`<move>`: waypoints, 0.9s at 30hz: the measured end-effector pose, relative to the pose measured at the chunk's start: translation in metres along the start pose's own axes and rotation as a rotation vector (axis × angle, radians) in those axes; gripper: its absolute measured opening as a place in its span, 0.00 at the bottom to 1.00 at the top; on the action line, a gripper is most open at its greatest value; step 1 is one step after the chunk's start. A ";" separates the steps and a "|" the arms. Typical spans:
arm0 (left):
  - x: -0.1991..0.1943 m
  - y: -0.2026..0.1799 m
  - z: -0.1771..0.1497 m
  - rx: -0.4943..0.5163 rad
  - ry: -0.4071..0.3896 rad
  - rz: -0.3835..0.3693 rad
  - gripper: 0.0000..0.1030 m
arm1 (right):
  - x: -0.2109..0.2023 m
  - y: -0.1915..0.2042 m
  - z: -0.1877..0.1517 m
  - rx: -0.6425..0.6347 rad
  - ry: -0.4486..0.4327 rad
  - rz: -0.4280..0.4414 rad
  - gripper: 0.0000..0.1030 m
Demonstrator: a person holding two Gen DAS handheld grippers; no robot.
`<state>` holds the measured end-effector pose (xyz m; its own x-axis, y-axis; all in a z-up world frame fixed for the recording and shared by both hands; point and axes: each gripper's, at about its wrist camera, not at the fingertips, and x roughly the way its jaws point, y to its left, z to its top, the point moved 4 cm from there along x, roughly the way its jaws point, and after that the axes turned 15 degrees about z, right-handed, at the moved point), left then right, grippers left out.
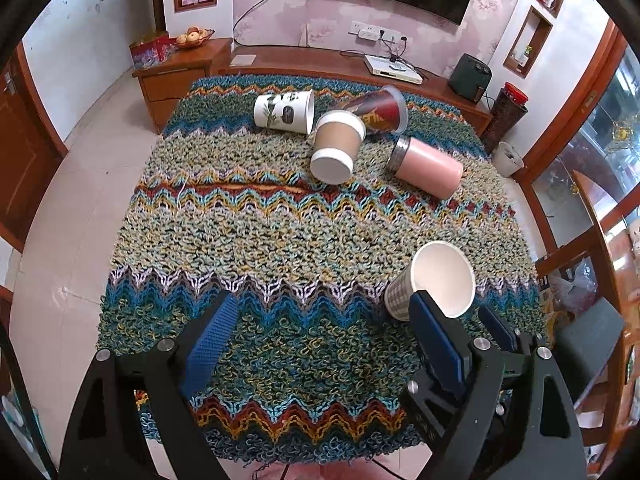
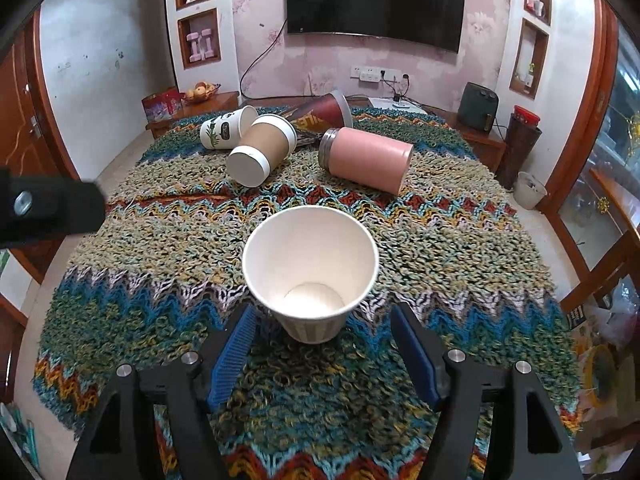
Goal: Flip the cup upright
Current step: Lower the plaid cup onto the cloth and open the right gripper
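A white paper cup with a checked outside (image 2: 310, 276) stands upright on the knitted cloth (image 2: 440, 240), mouth up, between and just ahead of my right gripper's (image 2: 324, 328) open blue fingers, which do not touch it. The same cup shows in the left wrist view (image 1: 434, 280), with the right gripper's fingers (image 1: 434, 336) beside it. My left gripper (image 1: 324, 320) is open and empty over the near cloth. At the far end lie a brown cup (image 2: 262, 148), a white printed cup (image 2: 226, 128), a pink tumbler (image 2: 368, 158) and a dark red cup (image 2: 324, 114), all on their sides.
The cloth covers a table (image 1: 132, 248) with tiled floor to the left. A wooden TV bench (image 1: 320, 64) stands behind it, with a TV above. A wooden chair (image 2: 608, 264) and a small white bin (image 2: 530, 190) are at the right.
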<state>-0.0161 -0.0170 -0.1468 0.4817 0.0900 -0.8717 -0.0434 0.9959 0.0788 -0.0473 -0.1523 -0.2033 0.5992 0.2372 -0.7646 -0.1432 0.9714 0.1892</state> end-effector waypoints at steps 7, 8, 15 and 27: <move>-0.031 -0.002 0.017 0.015 -0.010 0.012 0.87 | -0.040 -0.001 0.022 0.063 0.061 0.044 0.69; -0.034 -0.001 0.019 0.014 -0.010 0.013 0.87 | -0.045 -0.002 0.026 0.076 0.069 0.050 0.69; -0.061 0.004 0.032 0.015 -0.014 0.040 0.87 | -0.080 -0.001 0.063 0.069 0.095 0.037 0.69; -0.090 0.005 0.042 0.014 -0.041 0.059 0.87 | -0.112 0.006 0.098 0.038 0.115 0.038 0.69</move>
<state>-0.0227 -0.0205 -0.0472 0.5137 0.1485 -0.8450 -0.0612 0.9887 0.1366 -0.0376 -0.1737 -0.0561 0.4996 0.2749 -0.8215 -0.1332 0.9614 0.2407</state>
